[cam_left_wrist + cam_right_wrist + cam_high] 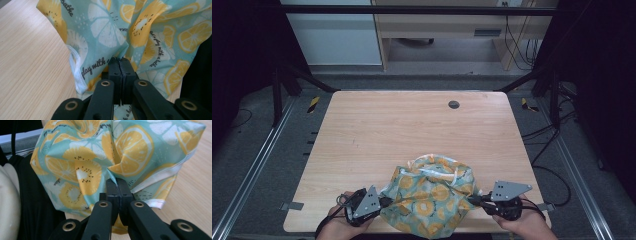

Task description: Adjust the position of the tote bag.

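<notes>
The near edge of the cloth (429, 192) was cut off by the bottom of the high view, and the printed script on it could be read only in part. The cloth lay bunched at the table's (377, 130) near edge, stretched between the two grippers. The left gripper (384, 201) was pressed shut on a fold at its left side, and the right gripper (472, 200) was likewise clamped on a fold at its right side.
</notes>
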`<state>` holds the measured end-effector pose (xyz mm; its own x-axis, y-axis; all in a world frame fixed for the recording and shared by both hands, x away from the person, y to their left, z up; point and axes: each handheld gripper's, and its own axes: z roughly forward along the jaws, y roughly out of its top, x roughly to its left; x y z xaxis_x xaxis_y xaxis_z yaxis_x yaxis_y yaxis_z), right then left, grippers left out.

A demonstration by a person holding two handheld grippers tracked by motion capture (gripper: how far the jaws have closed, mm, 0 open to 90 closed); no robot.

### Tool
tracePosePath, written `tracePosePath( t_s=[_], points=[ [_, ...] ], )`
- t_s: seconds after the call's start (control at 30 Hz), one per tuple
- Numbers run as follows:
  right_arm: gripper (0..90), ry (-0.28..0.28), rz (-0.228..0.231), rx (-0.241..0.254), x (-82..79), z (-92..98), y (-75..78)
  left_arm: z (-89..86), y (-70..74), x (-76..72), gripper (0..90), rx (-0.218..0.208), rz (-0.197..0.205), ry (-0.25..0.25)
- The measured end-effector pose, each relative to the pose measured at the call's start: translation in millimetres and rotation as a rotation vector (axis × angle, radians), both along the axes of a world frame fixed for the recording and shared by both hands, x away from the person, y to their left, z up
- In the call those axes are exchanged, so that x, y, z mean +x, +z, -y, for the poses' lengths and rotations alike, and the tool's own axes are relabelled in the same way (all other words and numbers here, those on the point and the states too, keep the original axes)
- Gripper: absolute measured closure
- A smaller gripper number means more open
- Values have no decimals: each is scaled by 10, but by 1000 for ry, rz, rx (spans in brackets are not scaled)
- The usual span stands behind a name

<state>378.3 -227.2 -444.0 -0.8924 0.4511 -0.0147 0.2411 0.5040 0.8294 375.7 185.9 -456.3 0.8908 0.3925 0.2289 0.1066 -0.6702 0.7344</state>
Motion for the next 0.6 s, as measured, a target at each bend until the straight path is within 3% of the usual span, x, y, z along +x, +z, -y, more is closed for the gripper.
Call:
tracePosePath(
  t_s=[0.6],
  points=[
    [900,37,-39,-80,25,-76,-254,22,-145,97,888,31,-2,30]
  ],
)
